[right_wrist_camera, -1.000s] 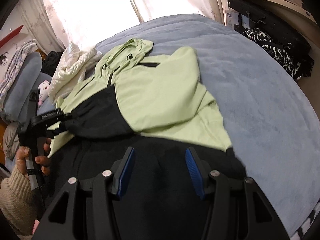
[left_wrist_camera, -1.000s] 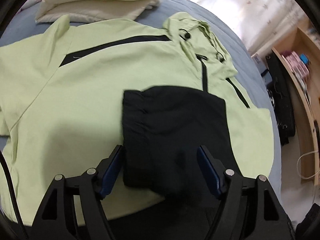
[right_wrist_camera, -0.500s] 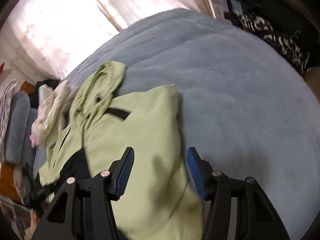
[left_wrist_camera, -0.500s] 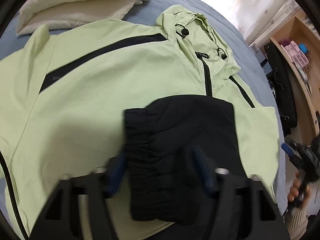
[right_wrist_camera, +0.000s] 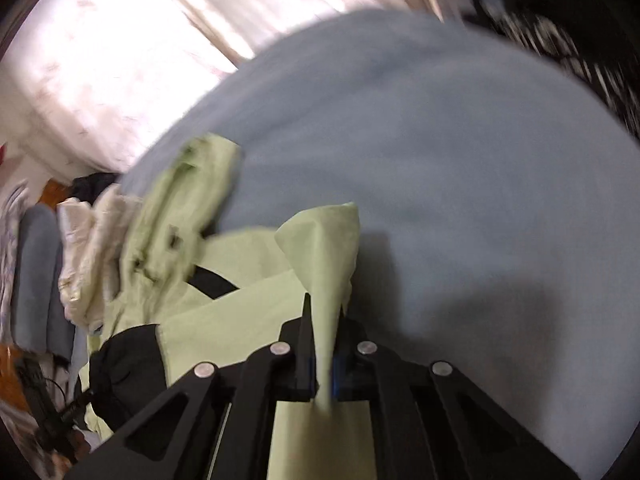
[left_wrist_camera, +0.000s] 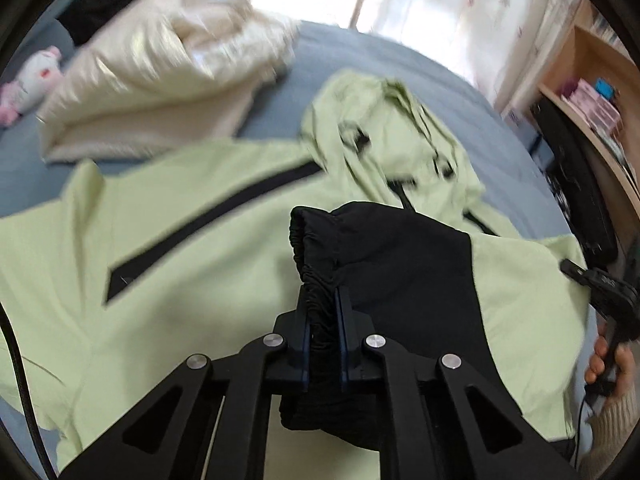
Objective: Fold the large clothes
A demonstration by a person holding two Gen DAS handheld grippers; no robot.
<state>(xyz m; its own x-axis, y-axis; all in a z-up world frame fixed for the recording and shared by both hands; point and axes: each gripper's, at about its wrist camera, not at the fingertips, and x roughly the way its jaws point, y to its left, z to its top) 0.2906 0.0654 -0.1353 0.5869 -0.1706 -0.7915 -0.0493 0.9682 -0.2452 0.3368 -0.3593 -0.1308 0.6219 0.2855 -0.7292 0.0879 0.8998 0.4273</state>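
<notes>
A pale-green hooded jacket [left_wrist_camera: 192, 312] with black panels lies on the blue bed [right_wrist_camera: 460, 168]. Left tongs [left_wrist_camera: 323, 316] are closing, pinching its black elastic cuff [left_wrist_camera: 316, 264]; right tongs [right_wrist_camera: 323, 344] grip a green fold.

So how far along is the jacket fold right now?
Early. Done: the green jacket lies face up on the bed. In hand: left gripper closing on the black cuff; right gripper pinches a green edge. Left: every body fold.
</notes>
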